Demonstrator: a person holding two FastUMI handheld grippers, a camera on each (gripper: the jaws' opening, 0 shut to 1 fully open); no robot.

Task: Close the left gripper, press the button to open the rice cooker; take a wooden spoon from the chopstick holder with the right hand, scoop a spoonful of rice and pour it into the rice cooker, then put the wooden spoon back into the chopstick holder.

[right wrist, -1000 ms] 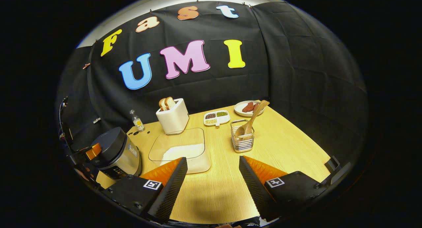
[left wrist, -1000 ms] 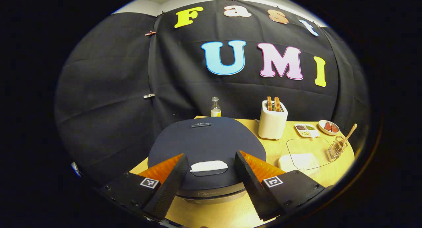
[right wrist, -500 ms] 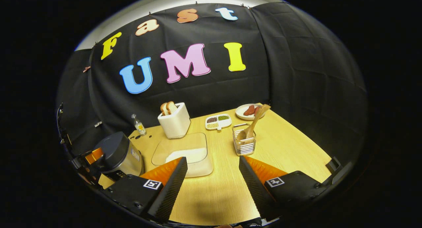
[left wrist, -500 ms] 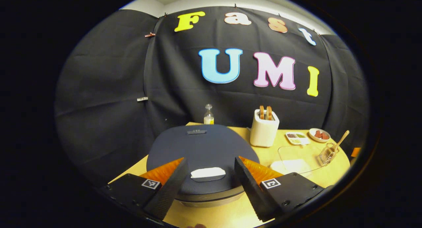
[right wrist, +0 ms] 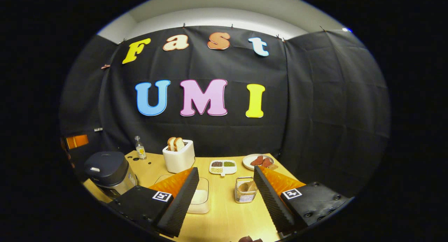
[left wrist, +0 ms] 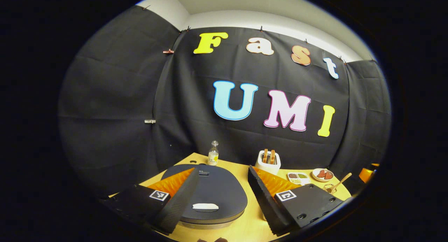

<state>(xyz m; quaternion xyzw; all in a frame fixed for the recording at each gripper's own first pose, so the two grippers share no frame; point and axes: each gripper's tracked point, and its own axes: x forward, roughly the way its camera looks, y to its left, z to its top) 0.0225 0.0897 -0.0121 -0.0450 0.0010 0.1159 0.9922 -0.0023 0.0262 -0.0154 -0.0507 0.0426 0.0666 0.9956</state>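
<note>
Both grippers gape wide, holding nothing — left gripper (left wrist: 221,194) above the closed rice cooker (left wrist: 210,196); its front lettering sits hidden, and the wooden spoon (right wrist: 250,186) is half-hidden behind the right gripper (right wrist: 224,196).

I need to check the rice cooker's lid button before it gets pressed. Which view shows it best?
The left gripper view: the white button lies close, between that gripper's spread fingers, on the closed rice cooker lid. In the right gripper view the cooker sits far left, its button a small pale mark.
</note>
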